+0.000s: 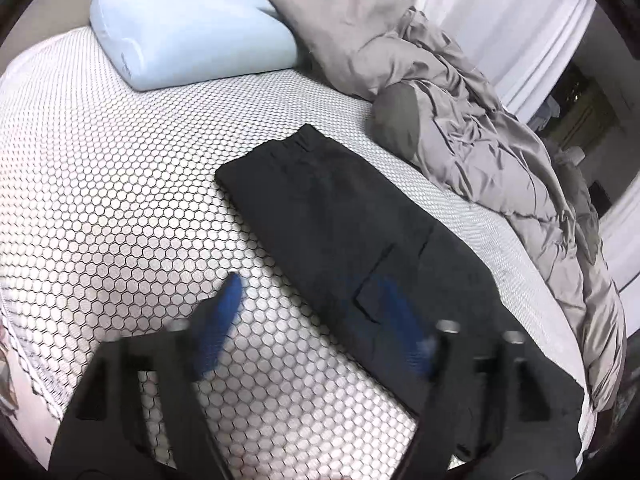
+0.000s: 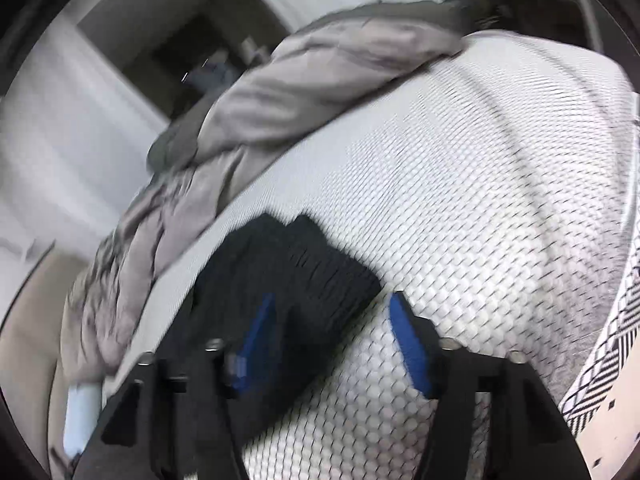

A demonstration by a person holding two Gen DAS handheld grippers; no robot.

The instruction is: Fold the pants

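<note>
Pants: black cargo pants (image 1: 340, 240) lie folded lengthwise in a long strip on the bed (image 1: 120, 200), between the blue pillow (image 1: 188, 40) and me.
Handling: soft, limp, light, I judge; best pinched at a cuff or waistband edge.
Left gripper (image 1: 316, 320): jaws wide, empty, straddling the pants' near edge.
Right gripper (image 2: 332, 332): jaws apart, pants' end between them, unpinched.

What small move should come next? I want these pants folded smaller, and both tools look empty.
Probably bring the open right tool onto the near end of the black fabric pants and pinch it. They lie as a long flat strip on the white honeycomb-patterned mattress, and the open left tool holds nothing.
</note>
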